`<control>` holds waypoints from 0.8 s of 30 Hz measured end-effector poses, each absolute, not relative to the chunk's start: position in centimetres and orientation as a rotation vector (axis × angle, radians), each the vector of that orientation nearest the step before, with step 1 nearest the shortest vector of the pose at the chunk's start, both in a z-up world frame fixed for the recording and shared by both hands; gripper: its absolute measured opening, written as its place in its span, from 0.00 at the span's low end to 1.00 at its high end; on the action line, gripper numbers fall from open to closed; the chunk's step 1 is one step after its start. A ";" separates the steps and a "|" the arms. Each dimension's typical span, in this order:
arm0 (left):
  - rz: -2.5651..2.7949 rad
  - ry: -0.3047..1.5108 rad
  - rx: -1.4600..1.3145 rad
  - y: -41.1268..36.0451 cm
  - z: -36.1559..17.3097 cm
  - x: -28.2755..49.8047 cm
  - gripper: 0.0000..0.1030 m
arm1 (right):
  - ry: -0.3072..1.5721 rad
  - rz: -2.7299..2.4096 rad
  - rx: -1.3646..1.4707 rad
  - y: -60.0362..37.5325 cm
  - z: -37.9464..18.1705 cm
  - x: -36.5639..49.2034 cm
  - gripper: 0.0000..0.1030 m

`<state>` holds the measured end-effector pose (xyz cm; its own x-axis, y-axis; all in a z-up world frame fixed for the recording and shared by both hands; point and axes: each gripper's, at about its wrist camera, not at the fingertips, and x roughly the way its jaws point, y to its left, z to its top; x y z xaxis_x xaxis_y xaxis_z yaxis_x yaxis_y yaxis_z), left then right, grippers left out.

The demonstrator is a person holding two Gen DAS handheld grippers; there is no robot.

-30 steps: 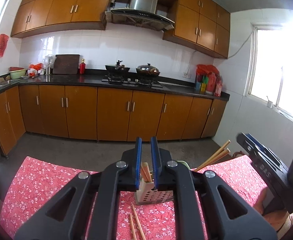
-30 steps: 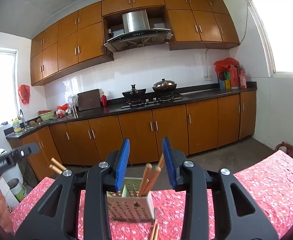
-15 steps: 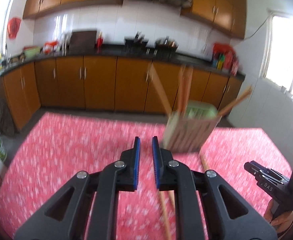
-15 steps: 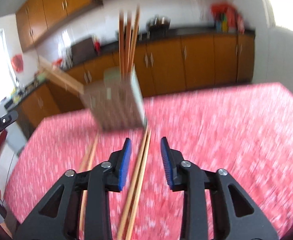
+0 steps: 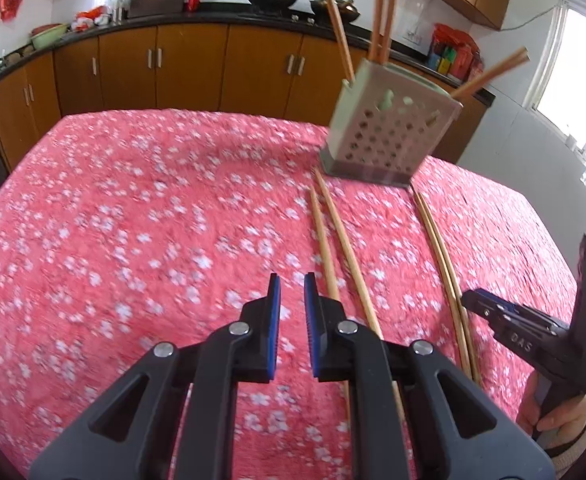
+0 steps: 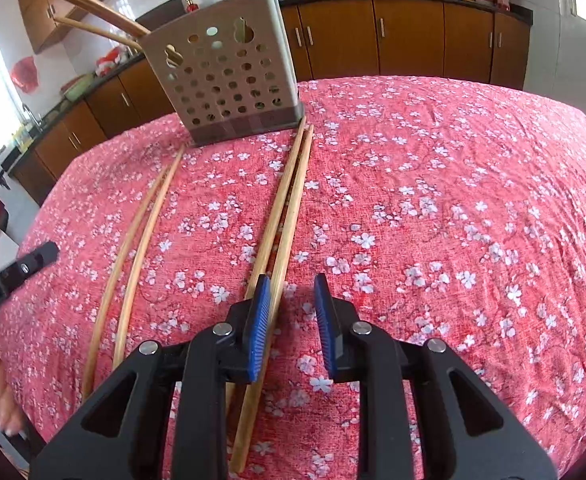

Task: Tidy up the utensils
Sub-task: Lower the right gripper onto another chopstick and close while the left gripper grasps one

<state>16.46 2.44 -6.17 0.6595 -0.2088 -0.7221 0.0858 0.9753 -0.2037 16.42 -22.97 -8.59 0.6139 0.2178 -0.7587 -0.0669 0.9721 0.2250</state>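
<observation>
A beige perforated chopstick holder [image 5: 389, 136] [image 6: 229, 76] stands on the red floral cloth with several chopsticks upright in it. In front of it lie two loose pairs of chopsticks. My left gripper [image 5: 291, 278] hovers low over the cloth, nearly shut, with nothing in its narrow gap. One pair [image 5: 333, 240] runs under its right finger. My right gripper [image 6: 292, 280] is closing with nothing between its pads, and the other pair [image 6: 285, 208] passes under its left finger. The first pair [image 6: 141, 248] lies further left. Each view shows the other gripper at its edge.
The table under the cloth [image 5: 133, 220] drops off toward the wooden kitchen cabinets [image 5: 193, 64] behind. A hand [image 5: 553, 428] holds the right gripper at the near right corner. To the right of the chopsticks there is bare cloth [image 6: 453, 200].
Both grippers have dropped and tipped down, from facing the kitchen to looking at the cloth. The holder and loose chopsticks came close. The right jaws have narrowed.
</observation>
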 end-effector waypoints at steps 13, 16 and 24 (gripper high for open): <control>-0.236 0.897 -0.127 -0.8 -7.9 16.3 0.13 | 0.893 0.064 0.141 -24.1 -8.7 17.0 0.08; -0.237 0.912 -0.101 -1.6 -8.5 16.4 0.13 | 0.894 0.029 0.188 -25.9 -8.7 17.3 0.08; -0.160 0.929 -0.028 -2.3 -9.7 17.0 0.08 | 0.886 0.023 0.186 -26.9 -8.7 17.2 0.08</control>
